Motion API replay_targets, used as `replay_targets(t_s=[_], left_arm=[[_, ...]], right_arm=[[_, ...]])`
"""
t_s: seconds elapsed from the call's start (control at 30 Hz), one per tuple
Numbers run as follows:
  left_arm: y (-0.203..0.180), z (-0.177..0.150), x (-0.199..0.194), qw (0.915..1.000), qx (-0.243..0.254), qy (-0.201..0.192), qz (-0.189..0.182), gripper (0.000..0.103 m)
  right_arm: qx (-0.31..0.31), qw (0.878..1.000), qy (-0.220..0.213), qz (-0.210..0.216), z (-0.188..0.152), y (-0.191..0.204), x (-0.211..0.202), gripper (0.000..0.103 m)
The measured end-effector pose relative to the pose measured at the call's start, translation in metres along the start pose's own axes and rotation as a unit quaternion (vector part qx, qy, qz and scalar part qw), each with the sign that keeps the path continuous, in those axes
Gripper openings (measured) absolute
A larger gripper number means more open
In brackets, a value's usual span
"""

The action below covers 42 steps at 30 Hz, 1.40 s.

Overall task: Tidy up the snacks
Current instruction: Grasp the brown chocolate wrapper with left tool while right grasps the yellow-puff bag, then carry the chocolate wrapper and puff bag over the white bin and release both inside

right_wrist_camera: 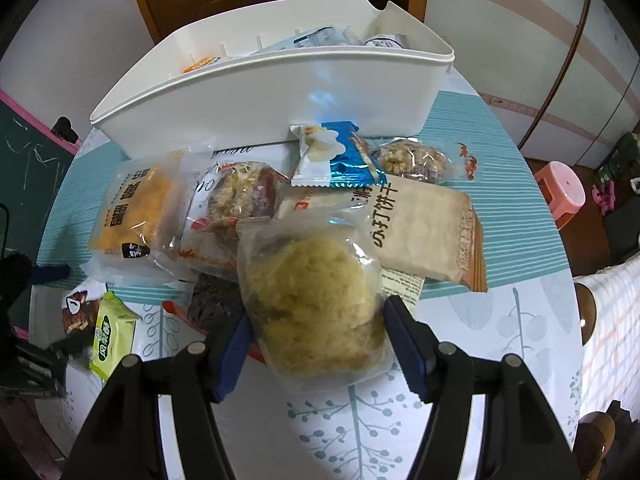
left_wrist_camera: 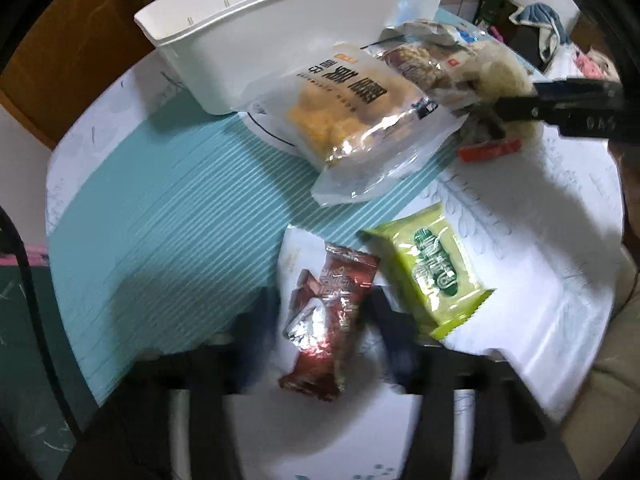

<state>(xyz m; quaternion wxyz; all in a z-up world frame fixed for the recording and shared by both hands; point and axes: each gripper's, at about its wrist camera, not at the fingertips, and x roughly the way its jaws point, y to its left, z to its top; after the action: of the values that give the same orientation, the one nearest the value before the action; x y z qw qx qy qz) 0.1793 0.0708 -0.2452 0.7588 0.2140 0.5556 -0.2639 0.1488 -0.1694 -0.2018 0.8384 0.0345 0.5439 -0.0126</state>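
The left gripper (left_wrist_camera: 324,320) is clamped on a dark red snack packet (left_wrist_camera: 326,320) lying near the table's (left_wrist_camera: 540,320) front edge. The right gripper (right_wrist_camera: 320,340), jaws wider, grips a clear-wrapped floss cake (right_wrist_camera: 316,304) before the white bin (right_wrist_camera: 260,100).

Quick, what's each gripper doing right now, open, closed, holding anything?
Left gripper: closed on the dark red snack packet.
Right gripper: closed on the clear bag holding a pale yellow pastry.
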Motion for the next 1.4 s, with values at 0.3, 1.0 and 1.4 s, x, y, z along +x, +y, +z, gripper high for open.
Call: replay_targets(t_s=[0.3,1.0,1.4], left_arm=[[0.004,-0.002,-0.006,0.9959,-0.090,-0.011,0.009,0.034],[-0.009,0.015,-0.119,0.9613,-0.226,-0.151,-0.049,0.033],[-0.018,0.067,-0.177,0.9583,-0.197,-0.205,-0.022,0.033]], right_arm=[[-0.008,1.000,-0.015,0.016,-0.011,-0.004,-0.011,0.051],[-0.008,0.993,-0.097,0.064,-0.007,-0.006,-0.092,0.049],[-0.022,0.982,-0.168,0.088,0.030,0.000,-0.152,0.049]])
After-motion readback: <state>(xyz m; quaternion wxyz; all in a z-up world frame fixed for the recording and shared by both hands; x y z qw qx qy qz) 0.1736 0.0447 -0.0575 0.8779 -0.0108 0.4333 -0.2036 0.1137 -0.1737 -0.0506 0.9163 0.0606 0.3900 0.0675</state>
